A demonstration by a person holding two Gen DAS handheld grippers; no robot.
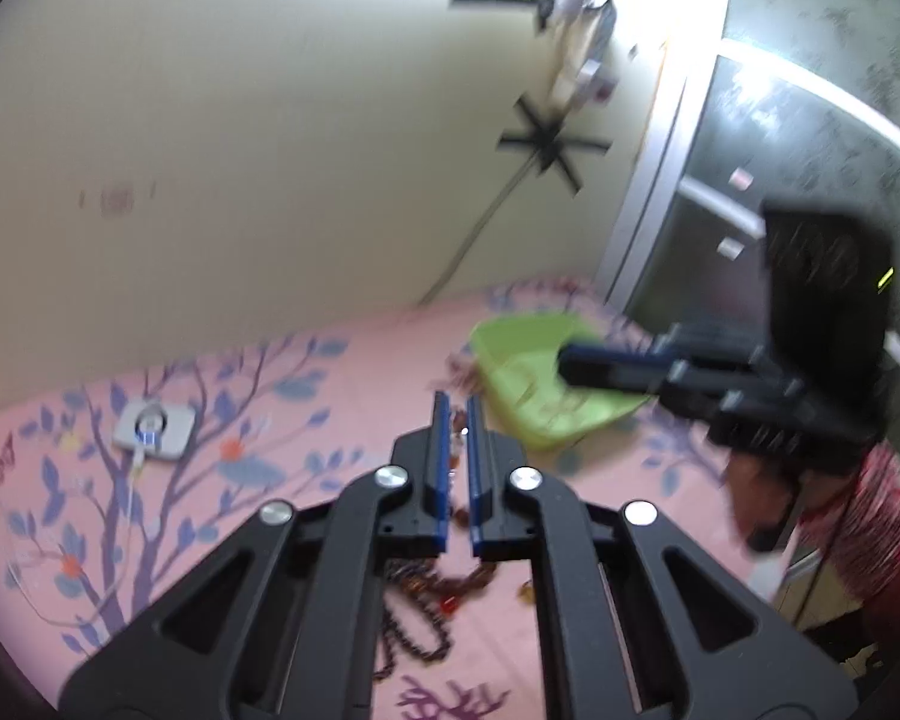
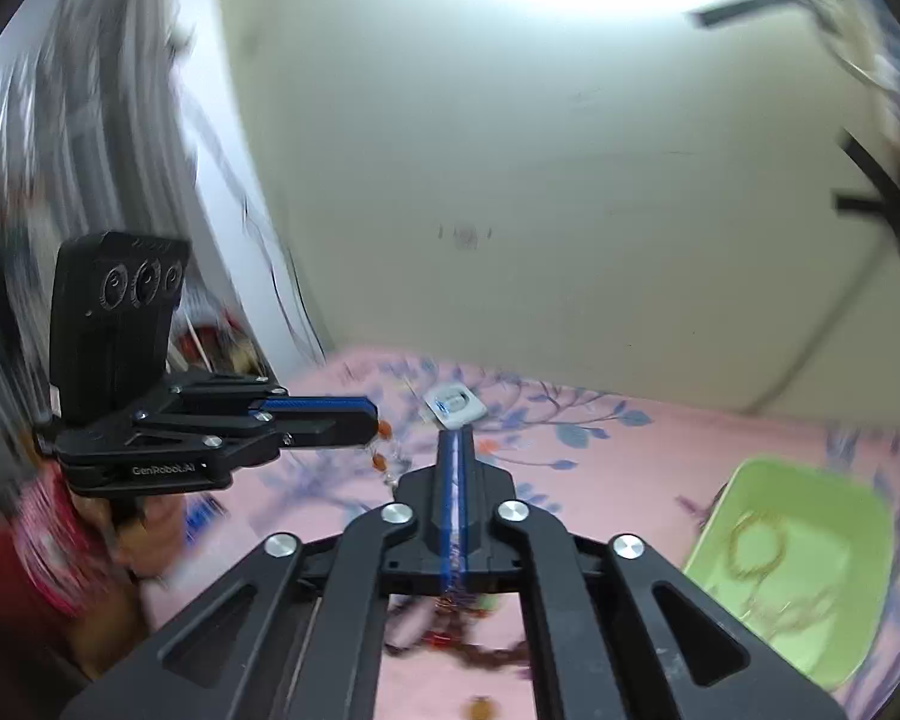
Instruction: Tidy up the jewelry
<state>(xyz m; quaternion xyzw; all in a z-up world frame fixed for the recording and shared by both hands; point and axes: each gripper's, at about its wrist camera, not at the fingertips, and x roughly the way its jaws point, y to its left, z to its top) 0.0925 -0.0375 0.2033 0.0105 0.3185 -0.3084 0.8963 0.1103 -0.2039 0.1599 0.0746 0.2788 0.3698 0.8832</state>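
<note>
Two loops lie in the green tray [image 2: 744, 510]; most jewelry remains.
Dark bead necklaces [image 1: 414, 642] sprawl on the pink bed [image 1: 330, 372]; left tongs [image 1: 457, 414] slightly parted around an orange-beaded strand [image 2: 381, 444]; right tongs [image 2: 457, 456] clenched on thin wire.

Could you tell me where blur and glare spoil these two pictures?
Left wrist view: motion blur smears the right hand-held gripper and green tray; window glare whitens the top right. Right wrist view: left edge streaked, ceiling glare blown out, left hand-held gripper fairly sharp.
</note>
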